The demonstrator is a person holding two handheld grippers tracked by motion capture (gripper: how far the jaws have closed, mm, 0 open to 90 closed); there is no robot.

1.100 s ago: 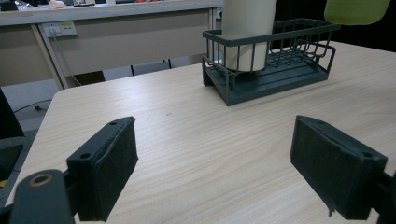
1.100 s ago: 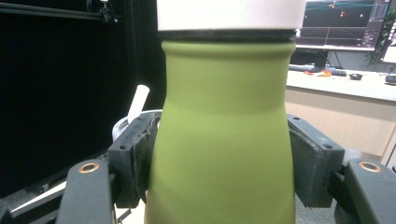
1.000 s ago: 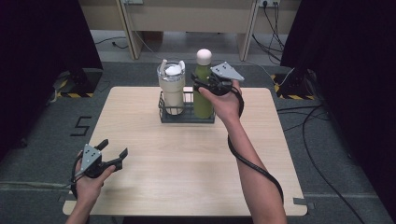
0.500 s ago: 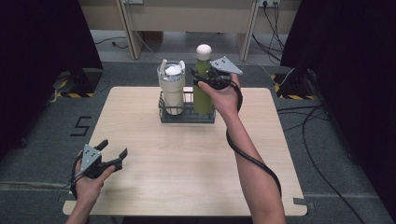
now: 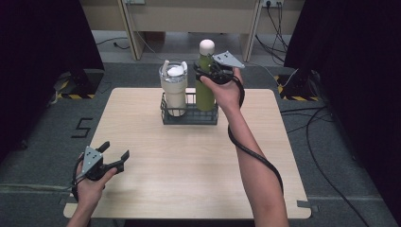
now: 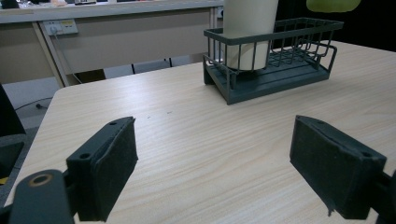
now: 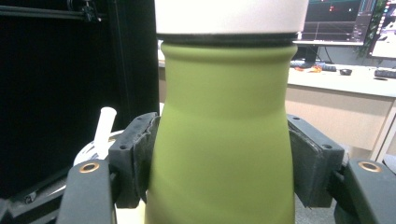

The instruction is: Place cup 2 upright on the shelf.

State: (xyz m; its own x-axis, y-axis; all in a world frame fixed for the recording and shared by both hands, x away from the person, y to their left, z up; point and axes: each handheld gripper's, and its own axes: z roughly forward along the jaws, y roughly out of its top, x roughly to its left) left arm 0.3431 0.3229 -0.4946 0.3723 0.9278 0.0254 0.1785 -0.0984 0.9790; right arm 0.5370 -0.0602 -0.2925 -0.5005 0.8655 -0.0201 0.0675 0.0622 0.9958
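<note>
the green bottle (image 5: 205, 92) with its white cap (image 5: 206, 47) stands upright at the right end of the dark wire basket (image 5: 189, 116), beside the cream tumbler (image 5: 173, 90). the right gripper (image 5: 211, 75) has its jaws clamped on the bottle's upper body. the left gripper (image 5: 113, 158) hovers over the table (image 5: 189, 165) near its front left corner, jaws wide apart around nothing.

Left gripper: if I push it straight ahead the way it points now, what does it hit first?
Probably the wire basket holding the tumbler. The left gripper is open, with bare table between it and the basket; depth is hard to judge.
</note>
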